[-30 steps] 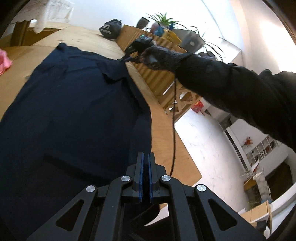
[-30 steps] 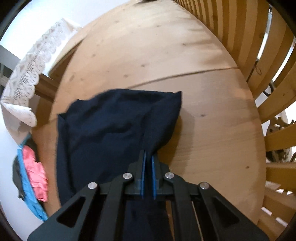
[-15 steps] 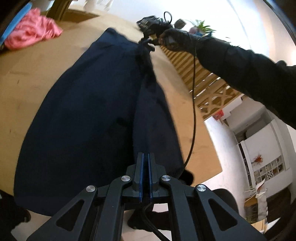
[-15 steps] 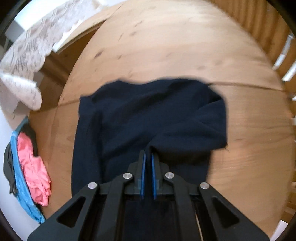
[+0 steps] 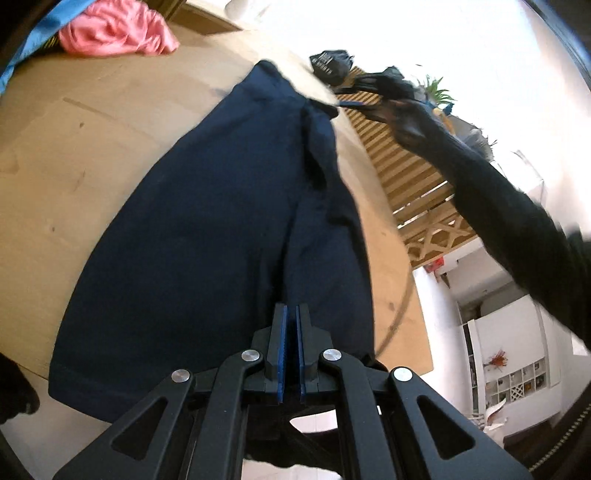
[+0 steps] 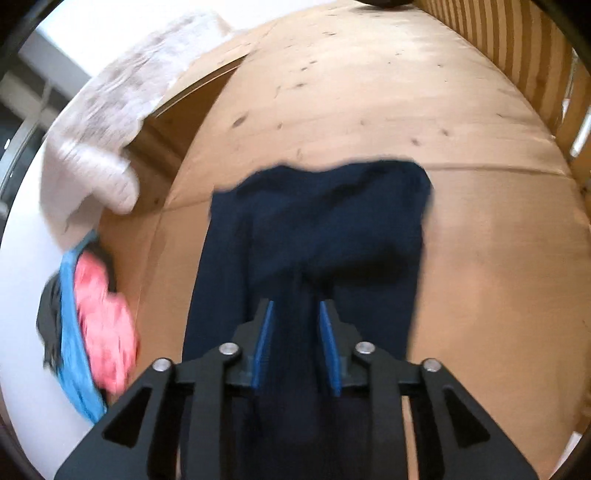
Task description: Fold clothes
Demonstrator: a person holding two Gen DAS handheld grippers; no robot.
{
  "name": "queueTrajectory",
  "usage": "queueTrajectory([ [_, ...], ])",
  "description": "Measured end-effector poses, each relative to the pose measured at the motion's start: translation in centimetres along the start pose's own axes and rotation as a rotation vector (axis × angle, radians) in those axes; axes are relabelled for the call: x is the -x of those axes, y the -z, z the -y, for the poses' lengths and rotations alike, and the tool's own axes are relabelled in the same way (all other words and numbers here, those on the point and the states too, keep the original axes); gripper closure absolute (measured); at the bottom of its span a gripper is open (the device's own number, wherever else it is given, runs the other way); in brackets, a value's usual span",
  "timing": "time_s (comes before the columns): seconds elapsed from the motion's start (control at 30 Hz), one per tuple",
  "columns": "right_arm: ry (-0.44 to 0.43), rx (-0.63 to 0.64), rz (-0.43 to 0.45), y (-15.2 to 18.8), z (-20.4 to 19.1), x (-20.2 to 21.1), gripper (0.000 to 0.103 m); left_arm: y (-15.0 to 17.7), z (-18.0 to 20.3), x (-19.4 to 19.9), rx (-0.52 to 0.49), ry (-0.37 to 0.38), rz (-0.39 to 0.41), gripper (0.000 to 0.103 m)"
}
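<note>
A navy garment lies lengthwise on the wooden table, its right side folded in over the middle. My left gripper is shut on the fold at the near hem. In the left wrist view my right gripper, carried by a gloved hand, hovers at the garment's far end. In the right wrist view my right gripper has its jaws opening. The navy garment lies under them, and the blue pads do not press on it.
A pink cloth and a blue one are heaped at the table's left edge. A white lace cloth hangs beyond it. A slatted wooden rail runs along the right side. A black bag sits at the far end, and a cable dangles by the table.
The right gripper carried the garment's far corner across, then parted its jaws and let it go. The left gripper swung the near hem the same way, so the right side now lies folded over.
</note>
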State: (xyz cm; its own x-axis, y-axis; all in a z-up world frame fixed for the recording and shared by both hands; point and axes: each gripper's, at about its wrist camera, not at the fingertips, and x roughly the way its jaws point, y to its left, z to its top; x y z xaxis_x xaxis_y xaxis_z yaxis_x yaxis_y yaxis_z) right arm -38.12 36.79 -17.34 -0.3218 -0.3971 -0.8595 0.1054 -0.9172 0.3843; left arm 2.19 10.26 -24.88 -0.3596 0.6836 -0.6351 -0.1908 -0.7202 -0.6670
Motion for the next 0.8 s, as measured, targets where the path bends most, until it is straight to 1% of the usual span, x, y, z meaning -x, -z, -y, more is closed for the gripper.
queueTrajectory([
  [0.07,0.034,0.051,-0.043,4.7,-0.4,2.1,0.074,0.0,0.2,-0.1,-0.022,-0.003,-0.006,0.100],
  [0.13,0.071,0.112,-0.090,11.4,-1.2,3.8,0.074,0.0,1.1,-0.3,-0.061,-0.002,-0.007,0.100],
  [0.23,0.032,0.089,-0.168,22.8,-1.6,6.4,0.074,-0.1,1.4,0.1,-0.099,0.001,-0.009,0.100],
  [0.3,0.018,0.072,-0.199,28.9,-2.0,7.8,0.074,-0.3,1.8,0.2,-0.101,0.001,-0.013,0.099],
  [0.37,0.022,0.054,-0.203,34.3,-2.4,8.7,0.074,-0.5,2.0,0.5,-0.097,0.010,-0.012,0.100],
  [0.43,0.010,0.042,-0.206,38.7,-3.1,9.2,0.074,-0.8,2.5,0.8,-0.108,0.017,-0.008,0.100],
  [0.53,-0.032,0.049,-0.193,42.9,-4.2,9.6,0.074,-0.9,3.8,1.7,-0.159,0.013,0.008,0.101],
  [0.63,0.021,0.105,-0.151,44.9,-5.3,9.4,0.074,-1.0,5.0,2.2,-0.191,0.017,0.016,0.101],
  [0.7,0.065,0.145,-0.126,45.4,-5.8,9.3,0.074,-0.8,5.6,2.3,-0.207,0.019,0.018,0.101],
  [0.8,0.093,0.228,-0.112,46.2,-6.6,9.0,0.074,-0.4,6.0,2.9,-0.241,0.001,0.028,0.101],
])
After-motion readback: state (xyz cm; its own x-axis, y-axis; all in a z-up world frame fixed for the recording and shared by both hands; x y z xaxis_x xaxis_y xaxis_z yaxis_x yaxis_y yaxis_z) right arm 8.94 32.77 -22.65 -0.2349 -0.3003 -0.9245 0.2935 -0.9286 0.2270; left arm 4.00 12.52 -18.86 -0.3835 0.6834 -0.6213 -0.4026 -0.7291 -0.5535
